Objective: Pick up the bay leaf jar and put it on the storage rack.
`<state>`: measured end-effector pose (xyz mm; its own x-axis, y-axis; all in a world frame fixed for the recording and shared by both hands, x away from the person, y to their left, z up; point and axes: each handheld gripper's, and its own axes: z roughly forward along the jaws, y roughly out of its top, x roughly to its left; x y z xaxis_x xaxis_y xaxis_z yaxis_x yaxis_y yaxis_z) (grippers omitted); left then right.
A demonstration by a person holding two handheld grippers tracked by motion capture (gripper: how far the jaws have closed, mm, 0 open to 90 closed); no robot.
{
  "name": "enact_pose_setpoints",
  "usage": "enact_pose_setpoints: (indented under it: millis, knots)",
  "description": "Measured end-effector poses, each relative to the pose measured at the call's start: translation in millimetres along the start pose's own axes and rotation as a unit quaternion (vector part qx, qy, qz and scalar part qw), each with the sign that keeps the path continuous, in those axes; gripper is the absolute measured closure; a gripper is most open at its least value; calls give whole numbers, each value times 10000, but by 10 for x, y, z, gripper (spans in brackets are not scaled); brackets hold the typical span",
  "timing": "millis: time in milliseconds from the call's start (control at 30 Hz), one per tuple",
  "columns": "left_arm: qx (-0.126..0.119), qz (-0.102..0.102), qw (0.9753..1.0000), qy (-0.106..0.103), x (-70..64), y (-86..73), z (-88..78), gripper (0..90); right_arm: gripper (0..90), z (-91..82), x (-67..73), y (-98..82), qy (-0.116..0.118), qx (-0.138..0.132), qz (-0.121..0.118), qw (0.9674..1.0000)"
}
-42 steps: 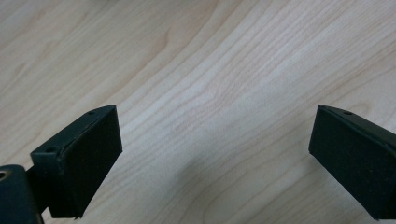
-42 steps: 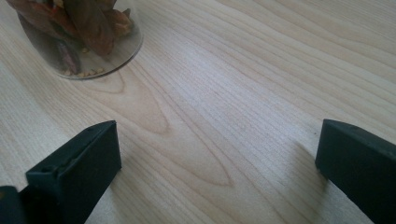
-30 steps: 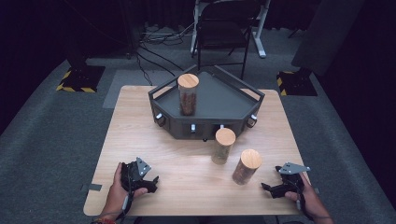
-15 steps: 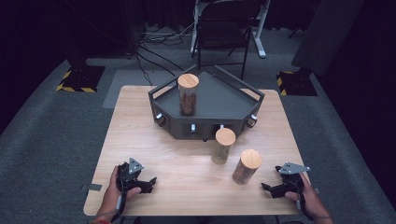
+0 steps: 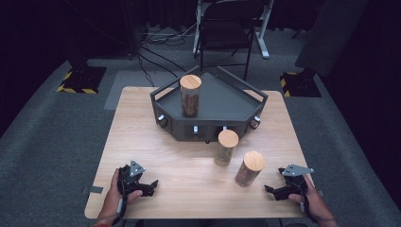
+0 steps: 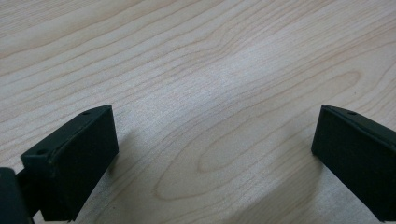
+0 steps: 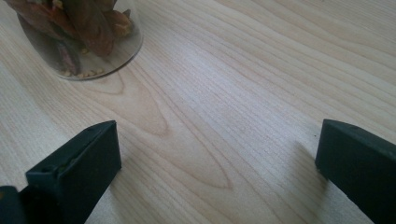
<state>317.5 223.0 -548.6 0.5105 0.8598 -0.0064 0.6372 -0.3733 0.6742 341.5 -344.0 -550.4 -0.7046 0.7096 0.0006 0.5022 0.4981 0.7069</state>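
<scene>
1. Left gripper (image 5: pixel 150 184): its jaws have just been opening and are seen spread wide in the left gripper view, with nothing but bare wood between them.
2. Right gripper (image 5: pixel 270 190): its jaws are likewise held wide apart and nothing is gripped; in the right gripper view the glass base of a jar (image 7: pixel 77 39) is seen ahead and to the left, clear of the jaws.
3. Both grippers are held low over the near edge of the table (image 5: pixel 189 156), one in each hand, well apart from each other.
4. Nearest jar (image 5: pixel 249 169): a glass cylinder with a wooden lid, shown tilted, near the right gripper but not touched by it.
5. Second jar (image 5: pixel 226 147): placed upright just beside the first, close to the front wall of the tray.
6. Tray (image 5: pixel 227 101): a dark, angular tray set at the far middle of the table.
7. Third jar (image 5: pixel 190 95): placed upright inside the tray, toward its left side.
</scene>
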Motion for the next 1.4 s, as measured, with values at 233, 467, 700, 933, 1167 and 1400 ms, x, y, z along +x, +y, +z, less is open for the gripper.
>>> enact_pose_setpoints:
  millis: [233,467,700,933,1167,1400]
  knots:
    - [3,11,10000,-5,2,2,1,3,0,0,-1,1,2,-1,-3,10000]
    - [2,17,10000,-9,3,2,2,3,0,0,-1,1,2,1,-2,10000]
    - [2,23,10000,-14,4,2,2,3,0,-9,6,-8,-10,2,9,10000]
    - [2,29,10000,-21,6,3,3,3,0,-9,10,-9,-21,-4,15,10000]
    - [1,36,10000,-27,8,4,3,3,0,-19,-14,-4,17,58,-18,10000]
    - [3,40,10000,-32,9,4,4,3,19,-56,-42,9,-101,214,72,9997]
